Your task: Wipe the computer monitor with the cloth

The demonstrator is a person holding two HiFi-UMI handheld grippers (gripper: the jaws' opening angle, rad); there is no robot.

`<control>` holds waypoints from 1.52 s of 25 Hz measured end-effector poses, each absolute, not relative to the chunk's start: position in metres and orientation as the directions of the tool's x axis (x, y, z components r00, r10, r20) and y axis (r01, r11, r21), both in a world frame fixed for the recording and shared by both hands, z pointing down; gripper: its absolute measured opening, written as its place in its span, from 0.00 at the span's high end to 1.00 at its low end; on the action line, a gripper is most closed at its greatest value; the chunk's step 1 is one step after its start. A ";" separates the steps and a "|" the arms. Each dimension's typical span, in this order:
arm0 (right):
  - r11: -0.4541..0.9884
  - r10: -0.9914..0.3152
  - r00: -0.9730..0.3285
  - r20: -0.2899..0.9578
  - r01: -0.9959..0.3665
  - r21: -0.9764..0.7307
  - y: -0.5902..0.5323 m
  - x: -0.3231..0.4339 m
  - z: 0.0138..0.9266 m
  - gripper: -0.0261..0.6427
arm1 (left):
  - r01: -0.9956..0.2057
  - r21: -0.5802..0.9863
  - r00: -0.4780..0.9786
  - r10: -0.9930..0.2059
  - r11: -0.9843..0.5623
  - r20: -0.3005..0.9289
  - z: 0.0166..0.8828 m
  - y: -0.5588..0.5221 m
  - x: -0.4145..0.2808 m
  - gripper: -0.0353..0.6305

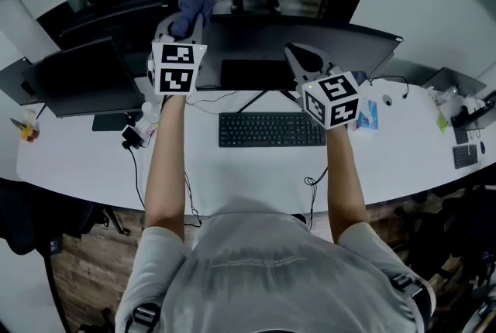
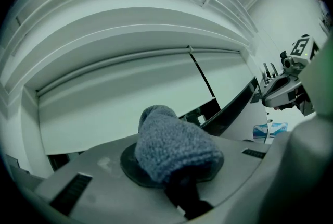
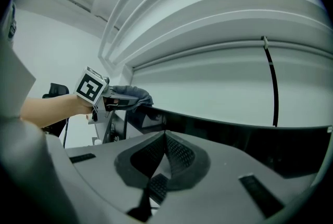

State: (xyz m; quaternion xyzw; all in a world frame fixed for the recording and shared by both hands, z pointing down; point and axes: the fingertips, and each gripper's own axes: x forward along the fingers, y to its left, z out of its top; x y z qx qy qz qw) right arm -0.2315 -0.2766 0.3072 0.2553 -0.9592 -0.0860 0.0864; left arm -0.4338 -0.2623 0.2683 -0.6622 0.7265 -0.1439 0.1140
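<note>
A wide dark computer monitor (image 1: 256, 37) stands at the back of the white desk (image 1: 77, 161). My left gripper (image 1: 186, 28) is raised at the monitor's top left corner and is shut on a bunched blue cloth (image 1: 192, 8). In the left gripper view the cloth (image 2: 174, 147) bulges out from between the jaws, hiding the pads. My right gripper (image 1: 301, 54) hangs in front of the monitor's middle, jaws shut together with nothing in them (image 3: 165, 137). The right gripper view shows the left gripper (image 3: 112, 99) with the cloth (image 3: 132, 95) over the monitor's top edge (image 3: 234, 129).
A black keyboard (image 1: 271, 128) lies in front of the monitor. A second dark screen (image 1: 81, 76) stands at the left. A blue-and-white packet (image 1: 367, 115) and cables lie right of the keyboard, with small devices (image 1: 465, 155) at the far right.
</note>
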 end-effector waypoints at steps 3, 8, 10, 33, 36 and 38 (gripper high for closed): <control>0.863 -0.491 -0.862 0.126 -0.461 0.209 -0.269 -0.253 0.310 0.96 | -0.929 -0.356 -0.121 -0.992 0.104 0.024 0.270 -0.250 -0.460 0.88; 0.869 -0.479 -0.868 0.128 -0.448 0.211 -0.257 -0.282 0.313 0.96 | -0.926 -0.360 -0.135 -0.990 0.115 0.029 0.273 -0.235 -0.490 0.88; 0.866 -0.484 -0.866 0.130 -0.452 0.213 -0.255 -0.290 0.313 0.96 | -0.924 -0.365 -0.133 -0.990 0.112 0.035 0.274 -0.232 -0.498 0.88; 0.839 -0.538 -0.826 0.169 -0.505 0.203 -0.240 -0.309 0.333 0.96 | -0.908 -0.413 0.029 -0.993 -0.073 0.112 0.317 -0.231 -0.504 0.88; 0.835 -0.545 -0.820 0.177 -0.512 0.201 -0.241 -0.306 0.337 0.96 | -0.902 -0.423 0.040 -0.992 -0.086 0.116 0.319 -0.231 -0.502 0.88; 0.834 -0.548 -0.817 0.179 -0.515 0.199 -0.241 -0.306 0.339 0.96 | -0.899 -0.428 0.045 -0.991 -0.096 0.129 0.322 -0.231 -0.500 0.88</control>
